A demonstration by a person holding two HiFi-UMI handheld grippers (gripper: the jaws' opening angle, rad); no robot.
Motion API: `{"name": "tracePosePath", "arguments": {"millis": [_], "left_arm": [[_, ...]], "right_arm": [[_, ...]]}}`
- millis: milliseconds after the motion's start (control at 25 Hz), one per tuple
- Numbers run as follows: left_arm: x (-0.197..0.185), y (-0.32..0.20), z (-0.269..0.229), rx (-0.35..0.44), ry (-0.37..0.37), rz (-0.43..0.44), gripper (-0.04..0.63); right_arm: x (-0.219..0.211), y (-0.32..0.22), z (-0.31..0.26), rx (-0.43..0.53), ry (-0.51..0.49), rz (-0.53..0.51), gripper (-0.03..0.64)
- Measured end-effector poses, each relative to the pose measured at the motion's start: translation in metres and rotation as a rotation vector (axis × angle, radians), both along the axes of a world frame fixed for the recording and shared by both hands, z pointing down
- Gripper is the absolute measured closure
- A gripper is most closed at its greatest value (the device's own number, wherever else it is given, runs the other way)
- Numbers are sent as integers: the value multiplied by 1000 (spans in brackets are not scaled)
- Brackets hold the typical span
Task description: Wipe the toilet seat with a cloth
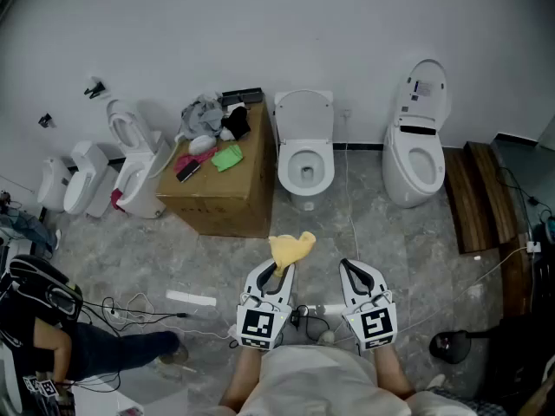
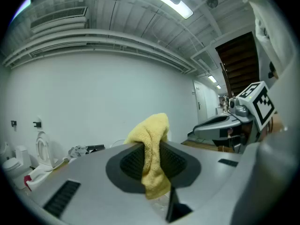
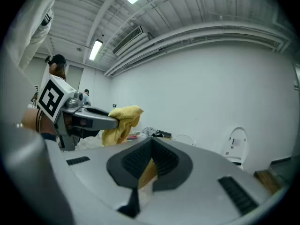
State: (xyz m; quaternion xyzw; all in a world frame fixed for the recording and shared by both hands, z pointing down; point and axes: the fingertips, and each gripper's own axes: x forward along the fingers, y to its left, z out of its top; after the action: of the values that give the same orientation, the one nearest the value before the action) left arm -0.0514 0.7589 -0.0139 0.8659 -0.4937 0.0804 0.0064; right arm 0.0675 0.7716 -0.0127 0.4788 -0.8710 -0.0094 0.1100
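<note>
Yellow cloth (image 2: 148,125) pinched between left tongs (image 2: 151,142); right tongs (image 3: 152,139) closed alongside

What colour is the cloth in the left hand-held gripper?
Yellow; the cloth shows best in the left gripper view.

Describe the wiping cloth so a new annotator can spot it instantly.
Find the cardboard box by the back wall, then come down the grey floor to the left gripper at bottom centre. The cloth is pinched in its jaws: yellow, unlike the green rag on the box.
</note>
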Motion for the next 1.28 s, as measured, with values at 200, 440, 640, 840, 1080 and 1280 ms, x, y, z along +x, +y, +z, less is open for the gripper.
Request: {"name": "tracePosePath", "arguments": {"millis": [200,440,640,840,1080,1280], "left_arm": [[-17,-34,7,6,21,13,512],[-42,-104,16,-3,38,56,512],[-67,-160,20,-11,35,99,512],[-84,-203,26,-23,35,131,512],[-88,-241,28,-28,45,136,512],[-84,-267,35,-38,57,120,512]], "right_arm": [[-12,-38,9,15,-50,40,609],[-40,-105,13,-5,-16,70,610],[-66,-155,18,-11,-17,119,611],[-87,-191,17,-19,-8,147,611],[-88,-224,24,-38,8,167,610],[-86,-252,28,-44,15,147,609]]}}
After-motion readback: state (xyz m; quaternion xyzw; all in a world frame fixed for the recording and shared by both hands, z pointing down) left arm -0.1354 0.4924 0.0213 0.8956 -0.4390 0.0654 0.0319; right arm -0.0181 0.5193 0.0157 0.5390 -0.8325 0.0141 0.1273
